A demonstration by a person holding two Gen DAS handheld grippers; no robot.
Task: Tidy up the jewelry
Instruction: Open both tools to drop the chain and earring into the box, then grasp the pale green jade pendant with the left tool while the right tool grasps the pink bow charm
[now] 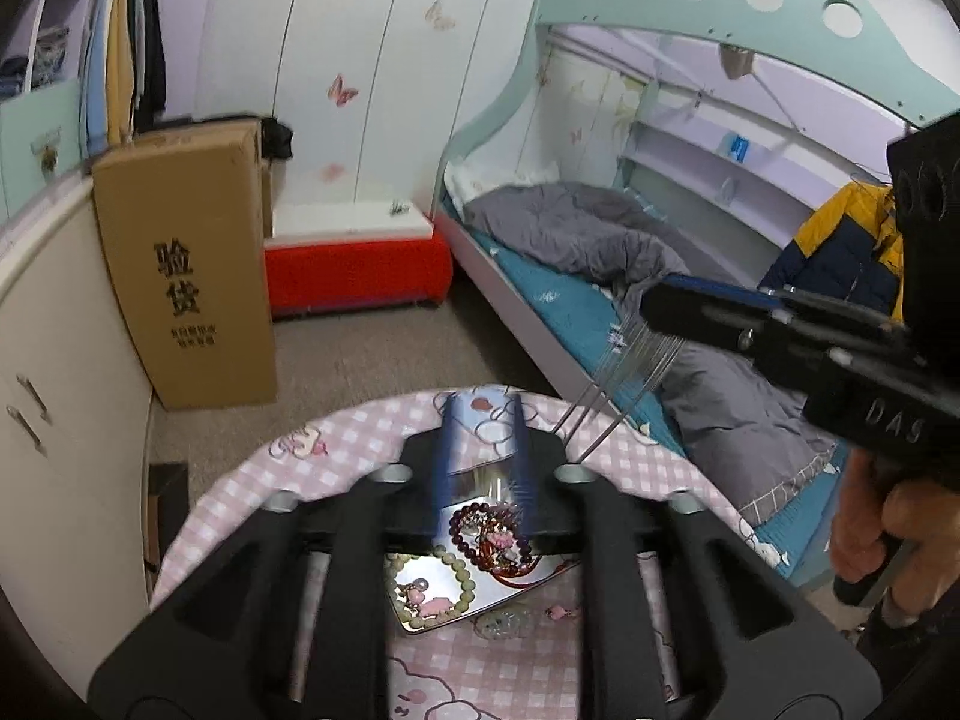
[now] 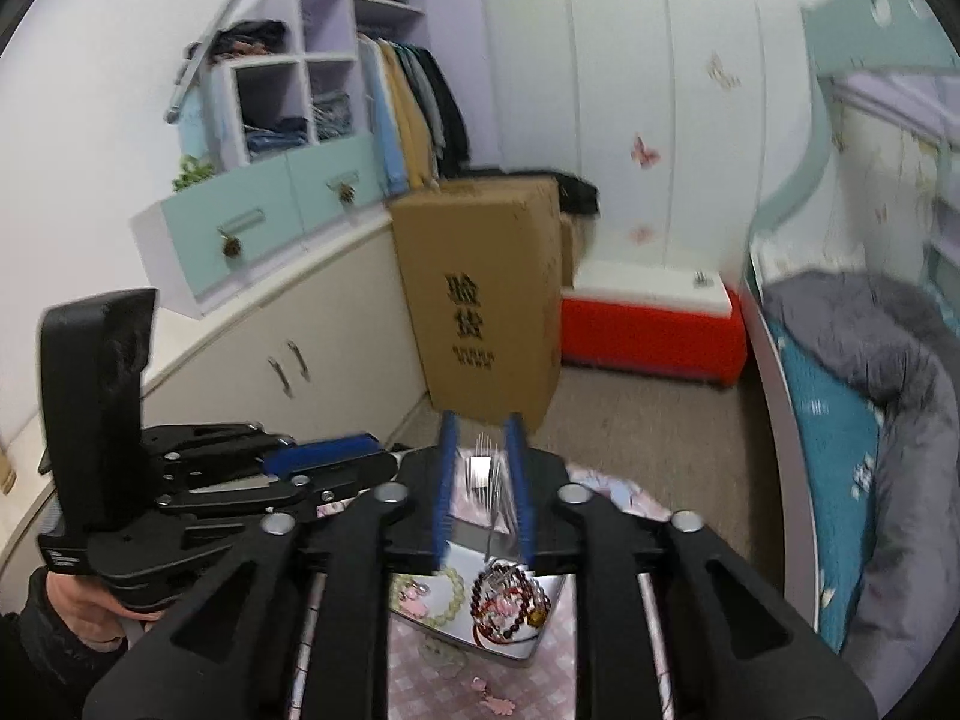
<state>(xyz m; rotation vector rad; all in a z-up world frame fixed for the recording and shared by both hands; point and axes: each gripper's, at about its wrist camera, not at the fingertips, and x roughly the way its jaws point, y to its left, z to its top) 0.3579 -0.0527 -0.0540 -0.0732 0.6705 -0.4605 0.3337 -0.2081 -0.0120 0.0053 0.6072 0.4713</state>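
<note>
A mirror-bright metal tray (image 1: 414,630) (image 2: 555,591) lies on the pink checked tablecloth (image 1: 252,492). In it are a pale green bead bracelet (image 1: 447,564) (image 2: 451,599) and a dark purple bead bracelet (image 1: 462,525) (image 2: 510,600) with pink charms. My left gripper (image 1: 483,414) (image 2: 375,450) hovers open above the tray's far end with nothing between its fingers. My right gripper (image 2: 482,426) (image 1: 651,300) is beside it, fingers apart. A thin, blurred silvery chain (image 2: 487,474) (image 1: 630,360) shows between them and trails down to the table.
A small pink charm (image 1: 561,612) and a clear crystal piece (image 1: 504,624) lie on the cloth beside the tray. Beyond the round table's edge stand a tall cardboard box (image 1: 186,264), a red bench (image 1: 354,270), cabinets at left and a bed (image 1: 570,294).
</note>
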